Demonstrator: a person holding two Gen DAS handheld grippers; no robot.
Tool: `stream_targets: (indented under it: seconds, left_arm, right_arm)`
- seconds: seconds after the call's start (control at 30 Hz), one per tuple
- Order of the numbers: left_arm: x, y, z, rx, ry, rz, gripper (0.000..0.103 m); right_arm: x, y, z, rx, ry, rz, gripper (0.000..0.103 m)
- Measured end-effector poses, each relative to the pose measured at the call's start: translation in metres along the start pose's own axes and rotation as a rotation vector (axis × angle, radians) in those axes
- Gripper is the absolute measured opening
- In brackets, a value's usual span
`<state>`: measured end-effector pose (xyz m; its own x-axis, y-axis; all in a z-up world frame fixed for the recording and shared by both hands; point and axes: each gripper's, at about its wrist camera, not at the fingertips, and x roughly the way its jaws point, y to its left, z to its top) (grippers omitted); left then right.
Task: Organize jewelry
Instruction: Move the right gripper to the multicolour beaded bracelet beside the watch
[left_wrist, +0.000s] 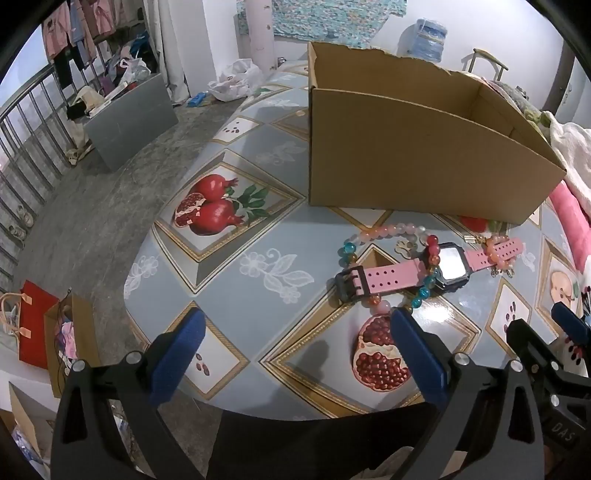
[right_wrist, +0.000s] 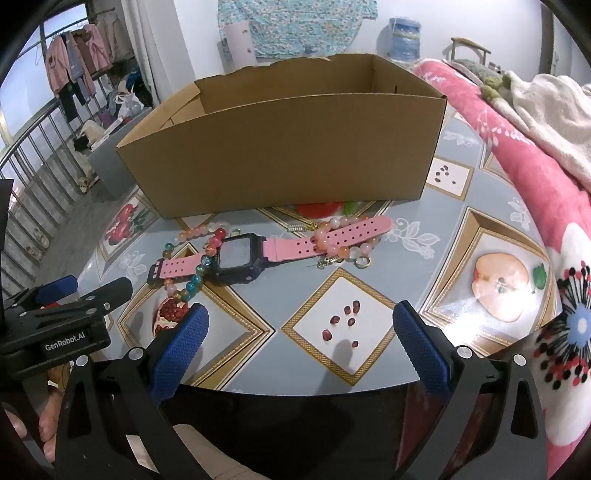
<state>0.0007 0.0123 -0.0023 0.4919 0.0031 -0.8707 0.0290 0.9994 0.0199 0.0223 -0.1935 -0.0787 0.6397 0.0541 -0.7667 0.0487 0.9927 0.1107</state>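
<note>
Blue ribbed pads are standing wide apart on both tools: the left gripper (left_wrist: 291, 354) and the right gripper (right_wrist: 301, 345) are hovering with nothing between them, angled down over the near edge of the table (right_wrist: 443, 258). Just beyond them, a pink-strapped watch (right_wrist: 236, 258) is lying flat at the table's middle, with a multicoloured bead bracelet (right_wrist: 201, 267) draped across one strap and a peach bead bracelet (right_wrist: 334, 240) across the other. Behind these, an open cardboard box (right_wrist: 288, 155) is sitting toward the far edge. Nothing appears lifted yet, so the work is seemingly only beginning; next, one gripper likely needs to lower and close on a piece. "GenRobot.AI" is showing on the left tool's body, in the right view.
</note>
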Motion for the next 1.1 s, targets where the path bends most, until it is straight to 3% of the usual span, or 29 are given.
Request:
stream_targets:
  seconds: [0.13, 0.33, 0.5, 0.6, 0.77, 0.93, 1.1]
  left_arm:
    - [0.0, 0.015, 0.003, -0.014, -0.015, -0.025, 0.097]
    - [0.003, 0.035, 0.006, -0.03, -0.102, -0.099, 0.097]
    - [-0.002, 0.051, 0.004, -0.006, -0.237, -0.223, 0.097]
    - [-0.004, 0.053, 0.003, 0.02, -0.27, -0.246, 0.097]
    - [0.003, 0.052, 0.003, 0.047, -0.255, -0.317, 0.097]
    - [0.012, 0.051, 0.006, 0.063, -0.247, -0.369, 0.096]
    - [0.026, 0.04, 0.017, 0.112, -0.225, -0.4, 0.074]
  right_arm:
    - [-0.004, 0.0, 0.0, 0.01, -0.023, 0.021, 0.096]
    - [-0.006, -0.003, 0.008, 0.014, -0.058, 0.087, 0.094]
    - [0.006, 0.006, 0.015, 0.009, -0.026, 0.164, 0.082]
    - [0.013, 0.013, 0.017, 0.002, -0.001, 0.223, 0.073]
    - [0.024, 0.023, 0.022, -0.016, 0.046, 0.283, 0.057]
    - [0.032, 0.031, 0.031, -0.034, 0.064, 0.308, 0.049]
    - [0.037, 0.037, 0.04, -0.071, 0.073, 0.304, 0.044]
